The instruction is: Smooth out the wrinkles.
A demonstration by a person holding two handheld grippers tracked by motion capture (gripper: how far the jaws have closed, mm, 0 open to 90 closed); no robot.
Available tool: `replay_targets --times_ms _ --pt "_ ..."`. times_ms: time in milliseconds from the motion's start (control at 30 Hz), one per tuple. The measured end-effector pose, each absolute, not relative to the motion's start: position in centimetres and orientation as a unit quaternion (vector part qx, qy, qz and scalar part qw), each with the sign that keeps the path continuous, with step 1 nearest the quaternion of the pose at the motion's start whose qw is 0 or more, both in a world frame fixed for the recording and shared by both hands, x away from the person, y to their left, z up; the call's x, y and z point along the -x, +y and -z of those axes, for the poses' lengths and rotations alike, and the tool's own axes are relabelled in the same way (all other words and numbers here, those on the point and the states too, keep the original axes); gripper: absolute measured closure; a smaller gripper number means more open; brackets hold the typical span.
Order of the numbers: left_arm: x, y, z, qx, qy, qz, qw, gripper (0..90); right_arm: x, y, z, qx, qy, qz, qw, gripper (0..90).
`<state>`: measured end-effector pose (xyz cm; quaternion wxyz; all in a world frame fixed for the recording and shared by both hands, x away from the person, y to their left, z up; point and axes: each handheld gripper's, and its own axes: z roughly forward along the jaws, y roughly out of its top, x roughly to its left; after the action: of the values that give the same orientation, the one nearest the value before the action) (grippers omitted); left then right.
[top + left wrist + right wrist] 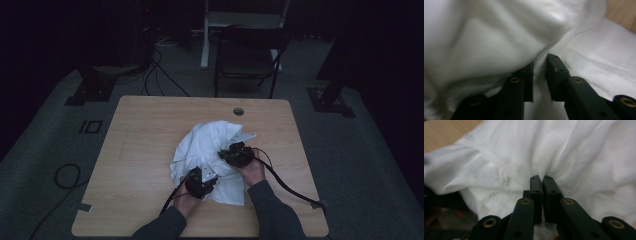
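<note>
Tabletop (145,145): light wood, dark room around it.
Cloth (202,145): white, crumpled.
Left gripper (539,75): I saw its fingers pinching a fold.
Right gripper (542,195): fingers clamped on cloth.

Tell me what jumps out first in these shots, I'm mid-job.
A crumpled white cloth glows against the dark room, heaped at the middle of the wooden table. Both tools bite into it: the left tool near its front edge, the right tool at its right side.
</note>
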<state>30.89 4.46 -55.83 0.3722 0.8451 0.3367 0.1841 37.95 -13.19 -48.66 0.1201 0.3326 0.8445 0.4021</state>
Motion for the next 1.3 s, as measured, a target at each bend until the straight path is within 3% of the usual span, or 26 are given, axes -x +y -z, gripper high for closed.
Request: replay_targets --times_ms 267,467,667,833,1000,1133,1300 --pt "-31.0 4.6 55.9 -0.827 0.373 -0.18 0.38 84.1 -34.2 -17.9 46.0 -0.337 0.825 -0.419 0.174 88.7" --pt "-31.4 5.0 55.9 -0.817 0.396 -0.182 0.378 85.2 -32.7 -20.7 47.7 -0.352 0.838 -0.395 0.139 88.7" --pt "-31.5 5.2 55.9 -0.812 0.406 -0.185 0.376 85.8 -34.0 -21.3 54.0 -0.38 0.861 -0.333 0.062 88.7" --pt "-30.3 5.9 55.2 -0.816 0.384 -0.162 0.401 69.8 -34.4 -21.3 53.8 -0.384 0.86 -0.329 0.068 88.6" --pt "-28.8 6.4 50.6 -0.798 0.332 -0.188 0.466 63.1 -34.5 -21.0 54.1 -0.384 0.86 -0.33 0.071 88.0" --pt "-30.9 5.3 47.8 -0.795 0.306 -0.225 0.473 57.4 -34.5 -21.0 54.1 -0.382 0.861 -0.329 0.072 87.7" --pt "-34.6 4.0 47.9 -0.81 0.321 -0.227 0.436 53.3 -34.3 -21.0 53.9 -0.379 0.862 -0.327 0.078 86.2"
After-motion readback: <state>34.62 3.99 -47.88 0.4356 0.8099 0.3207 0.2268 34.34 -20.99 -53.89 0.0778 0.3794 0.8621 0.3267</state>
